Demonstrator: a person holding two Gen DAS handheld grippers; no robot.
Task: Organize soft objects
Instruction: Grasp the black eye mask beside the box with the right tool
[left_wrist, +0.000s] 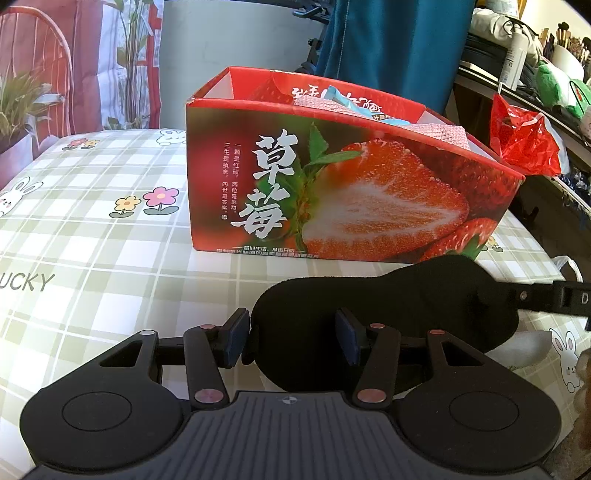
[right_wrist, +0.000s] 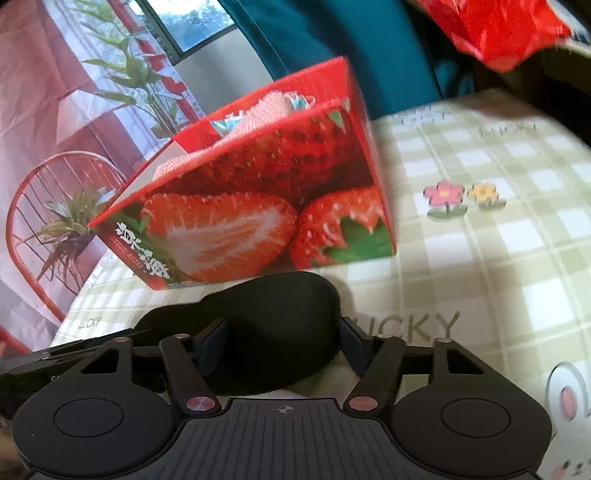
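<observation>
A black padded eye mask (left_wrist: 384, 314) lies on the checked tablecloth in front of a red strawberry box (left_wrist: 332, 184). My left gripper (left_wrist: 291, 341) is open, its fingers straddling the mask's left end. My right gripper (right_wrist: 279, 349) is open too, its fingers on either side of the mask's other end (right_wrist: 273, 325); its tip shows at the right in the left wrist view (left_wrist: 554, 299). The box (right_wrist: 258, 206) holds a pink textured cloth (left_wrist: 436, 134) and a light blue packet (left_wrist: 354, 101).
The checked tablecloth (left_wrist: 92, 240) with flowers and rabbits covers the table. A red plastic bag (left_wrist: 524, 140) sits behind the box at right. A cluttered shelf (left_wrist: 535, 66) stands far right. A blue cloth (left_wrist: 391, 48) hangs behind the box.
</observation>
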